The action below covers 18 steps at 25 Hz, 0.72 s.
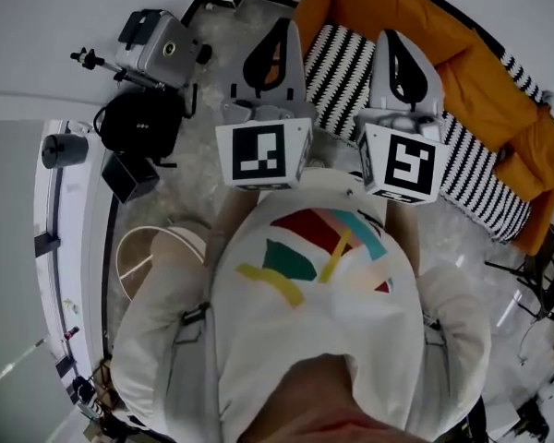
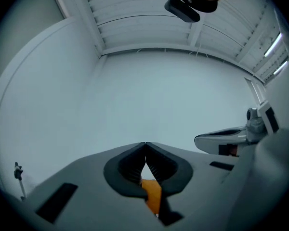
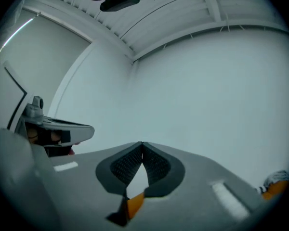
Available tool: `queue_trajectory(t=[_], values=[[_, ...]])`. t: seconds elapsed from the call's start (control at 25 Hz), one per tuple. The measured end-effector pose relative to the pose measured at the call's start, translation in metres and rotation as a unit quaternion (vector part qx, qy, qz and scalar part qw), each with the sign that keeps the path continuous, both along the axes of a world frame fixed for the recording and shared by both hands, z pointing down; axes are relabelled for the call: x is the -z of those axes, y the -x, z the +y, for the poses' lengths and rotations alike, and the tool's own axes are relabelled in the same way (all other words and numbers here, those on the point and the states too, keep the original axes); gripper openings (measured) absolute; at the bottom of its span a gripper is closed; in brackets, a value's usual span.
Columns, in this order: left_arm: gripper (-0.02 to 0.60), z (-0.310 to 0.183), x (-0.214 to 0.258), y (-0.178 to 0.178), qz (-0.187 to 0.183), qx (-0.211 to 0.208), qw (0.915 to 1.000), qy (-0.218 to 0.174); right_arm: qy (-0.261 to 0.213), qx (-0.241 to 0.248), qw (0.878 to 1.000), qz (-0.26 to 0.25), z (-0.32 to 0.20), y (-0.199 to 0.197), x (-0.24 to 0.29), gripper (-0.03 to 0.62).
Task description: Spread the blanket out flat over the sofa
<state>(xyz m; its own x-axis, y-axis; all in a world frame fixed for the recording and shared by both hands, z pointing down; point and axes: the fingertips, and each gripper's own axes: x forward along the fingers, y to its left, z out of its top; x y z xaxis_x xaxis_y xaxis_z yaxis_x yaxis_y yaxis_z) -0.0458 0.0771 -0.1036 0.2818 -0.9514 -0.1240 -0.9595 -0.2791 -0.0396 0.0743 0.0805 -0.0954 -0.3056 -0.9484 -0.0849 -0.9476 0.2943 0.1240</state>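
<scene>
Blanket (image 1: 475, 178) is in neither tool, we note. Left gripper (image 2: 145, 145) is clenched, its tips meeting with nothing between them. Right gripper (image 3: 142, 144) is likewise clenched and empty. Both are held up side by side before the person's chest, facing a white wall (image 2: 149, 90). Below and beyond them we find the striped blanket lying along the seat of the orange sofa (image 1: 485, 90), apart from both tools. Left of the sofa, a black bag (image 1: 140, 123) and a silver case (image 1: 162, 52) sit on the floor.
</scene>
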Motion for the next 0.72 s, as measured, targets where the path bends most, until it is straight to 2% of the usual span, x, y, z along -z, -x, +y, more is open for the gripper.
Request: queue_trajectory(t=[0.08, 0.28, 0.48, 0.72], values=[[0.015, 0.003, 0.004, -0.010, -0.013, -0.010, 0.9998, -0.010, -0.007, -0.003, 1.000, -0.010, 0.008, -0.006, 0.001, 0.003], [0.015, 0.007, 0.001, -0.015, -0.005, -0.023, 0.9997, -0.007, -0.013, 0.002, 1.000, 0.001, 0.017, -0.007, -0.003, 0.003], [0.016, 0.006, 0.000, -0.018, -0.005, -0.019, 0.9998, -0.007, 0.000, -0.005, 1.000, 0.009, 0.017, -0.011, -0.008, 0.003], [0.015, 0.009, 0.007, -0.020, -0.010, -0.016, 0.9997, -0.016, -0.024, 0.012, 1.000, 0.005, 0.023, -0.008, 0.004, 0.003]])
